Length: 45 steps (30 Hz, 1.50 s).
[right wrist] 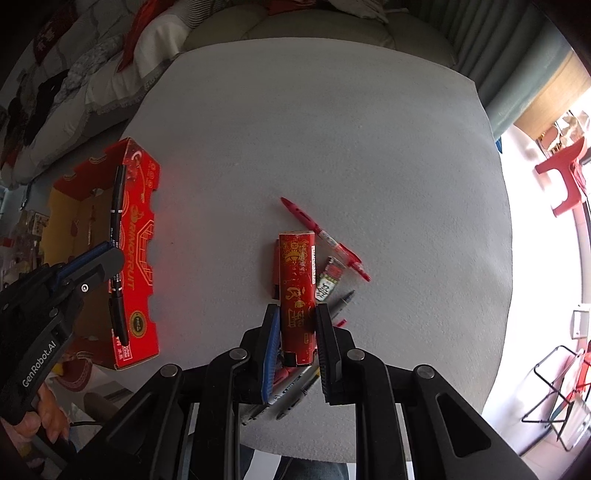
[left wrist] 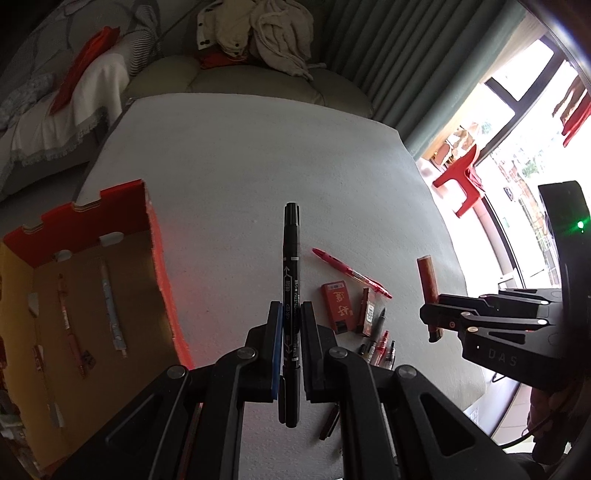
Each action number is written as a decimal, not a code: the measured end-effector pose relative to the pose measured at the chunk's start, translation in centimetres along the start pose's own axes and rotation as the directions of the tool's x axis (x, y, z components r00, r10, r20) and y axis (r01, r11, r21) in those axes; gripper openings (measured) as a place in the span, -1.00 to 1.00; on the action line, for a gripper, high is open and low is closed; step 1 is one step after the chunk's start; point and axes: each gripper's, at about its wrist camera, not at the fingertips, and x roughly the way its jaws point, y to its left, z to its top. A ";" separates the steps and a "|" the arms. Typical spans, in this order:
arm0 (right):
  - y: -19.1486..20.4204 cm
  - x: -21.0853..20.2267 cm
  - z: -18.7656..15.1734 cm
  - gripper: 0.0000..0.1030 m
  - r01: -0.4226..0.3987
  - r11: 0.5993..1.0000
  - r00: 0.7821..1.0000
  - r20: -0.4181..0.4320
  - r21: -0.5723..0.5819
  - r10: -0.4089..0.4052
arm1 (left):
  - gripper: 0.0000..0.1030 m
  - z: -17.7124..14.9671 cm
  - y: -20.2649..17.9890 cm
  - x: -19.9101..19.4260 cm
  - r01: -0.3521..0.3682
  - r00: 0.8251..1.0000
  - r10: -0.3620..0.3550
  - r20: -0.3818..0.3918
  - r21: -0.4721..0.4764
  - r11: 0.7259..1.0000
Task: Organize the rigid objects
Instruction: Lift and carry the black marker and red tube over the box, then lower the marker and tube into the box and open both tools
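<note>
My left gripper (left wrist: 291, 317) is shut on a black marker (left wrist: 291, 280), held lengthwise above the white table (left wrist: 240, 155). An open red cardboard box (left wrist: 147, 229) with pens lying on its floor stands to its left. My right gripper (right wrist: 297, 317) is shut on a long red printed box (right wrist: 297, 280), lifted over a cluster of items. In the left wrist view that right gripper (left wrist: 436, 321) and its red box (left wrist: 428, 284) show at the right. In the right wrist view the left gripper (right wrist: 99, 266) holds the marker (right wrist: 117, 229) beside the cardboard box (right wrist: 136, 258).
On the table lie a red pen (right wrist: 325, 238), a small printed pack (right wrist: 328, 282), a grey pen (right wrist: 341, 301) and a flat red box (left wrist: 338, 306). More pens (left wrist: 380, 343) sit near the front edge. A sofa with clothes (left wrist: 258, 33) is behind the table.
</note>
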 end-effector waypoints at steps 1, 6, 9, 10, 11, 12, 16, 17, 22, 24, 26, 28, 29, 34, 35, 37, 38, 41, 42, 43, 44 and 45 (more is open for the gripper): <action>0.3 0.0 0.1 -0.61 -0.001 1.000 1.000 0.001 -0.008 0.001 | -0.81 -0.1 0.3 -0.2 -0.003 1.000 0.003 0.004 -0.009 1.000; 2.4 0.0 0.7 -0.61 -0.010 0.998 1.000 0.007 -0.056 0.010 | -0.81 -0.4 2.3 -1.1 -0.022 0.999 0.023 0.024 -0.053 0.998; 3.7 0.0 1.2 -0.61 -0.017 0.996 1.000 0.012 -0.090 0.018 | -0.81 -0.5 3.4 -1.7 -0.036 0.999 0.039 0.038 -0.082 0.996; 4.1 -0.1 1.3 -0.61 -0.021 0.995 1.000 0.014 -0.102 0.022 | -0.81 -0.7 3.8 -2.0 -0.042 0.998 0.046 0.043 -0.094 0.995; 4.8 -0.1 1.6 -0.61 -0.025 0.993 0.999 0.017 -0.116 0.027 | -0.81 -0.7 4.2 -2.2 -0.048 0.997 0.053 0.047 -0.102 0.994; 5.3 -0.1 1.7 -0.61 -0.028 0.991 0.999 0.020 -0.128 0.031 | -0.81 -0.9 4.6 -2.4 -0.054 0.997 0.060 0.052 -0.112 0.992; 8.2 -0.3 2.5 -0.61 -0.050 0.980 0.998 0.029 -0.191 0.057 | -0.81 -1.3 6.6 -3.7 -0.089 0.992 0.102 0.072 -0.162 0.983; 9.1 -0.2 2.7 -0.61 -0.057 0.976 0.997 0.030 -0.210 0.065 | -0.81 -1.4 7.2 -4.1 -0.097 0.991 0.112 0.077 -0.177 0.979; 13.2 0.1 3.5 -0.61 -0.088 0.952 0.995 0.023 -0.295 0.099 | -0.81 -2.5 10.6 -5.4 -0.146 0.981 0.172 0.087 -0.251 0.957; 14.9 0.3 3.7 -0.61 -0.100 0.939 0.993 0.021 -0.330 0.113 | -0.81 -2.9 12.0 -5.8 -0.163 0.977 0.194 0.085 -0.284 0.945; 16.7 0.5 3.9 -0.61 -0.110 0.924 0.992 0.016 -0.366 0.124 | -0.81 -3.5 13.4 -6.2 -0.183 0.972 0.219 0.083 -0.317 0.931; 18.5 0.7 3.9 -0.61 -0.119 0.909 0.991 0.010 -0.399 0.134 | -0.81 -4.1 14.8 -6.6 -0.202 0.967 0.243 0.078 -0.348 0.915; 19.3 0.7 4.0 -0.61 -0.124 0.903 0.990 0.007 -0.411 0.139 | -0.81 -4.4 15.5 -6.8 -0.211 0.964 0.254 0.074 -0.360 0.909; 22.4 1.4 4.3 -0.61 -0.145 0.878 0.987 -0.010 -0.457 0.158 | -0.81 -5.4 18.2 -6.9 -0.260 0.952 0.304 0.044 -0.411 0.874; 22.9 1.6 4.4 -0.61 -0.147 0.873 0.987 -0.013 -0.465 0.159 | -0.81 -5.5 18.6 -6.8 -0.266 0.950 0.310 0.039 -0.419 0.868; 23.8 1.8 4.6 -0.61 -0.150 0.865 0.987 -0.017 -0.478 0.161 | -0.81 -5.7 19.3 -6.6 -0.276 0.947 0.318 0.029 -0.430 0.860; 24.1 1.9 4.7 -0.61 -0.150 0.863 0.987 -0.018 -0.482 0.161 | -0.81 -5.7 19.6 -6.5 -0.281 0.946 0.322 0.024 -0.433 0.857; 24.8 2.3 5.2 -0.61 -0.149 0.861 0.987 -0.023 -0.486 0.158 | -0.81 -5.5 20.2 -5.8 -0.291 0.944 0.329 0.013 -0.438 0.851; 24.9 2.4 5.3 -0.61 -0.147 0.861 0.987 -0.022 -0.487 0.156 | -0.81 -5.5 20.4 -5.6 -0.291 0.944 0.329 0.011 -0.439 0.850; 25.1 2.5 5.5 -0.61 -0.144 0.861 0.988 -0.022 -0.488 0.153 | -0.81 -5.4 20.6 -5.4 -0.293 0.944 0.330 0.008 -0.440 0.849; 25.2 2.7 5.7 -0.61 -0.143 0.860 0.988 -0.023 -0.490 0.151 | -0.81 -5.3 20.7 -5.1 -0.295 0.944 0.330 0.005 -0.439 0.849; 25.3 2.8 5.9 -0.61 -0.142 0.860 0.989 -0.024 -0.490 0.149 | -0.81 -5.1 20.7 -5.0 -0.294 0.944 0.331 0.005 -0.443 0.847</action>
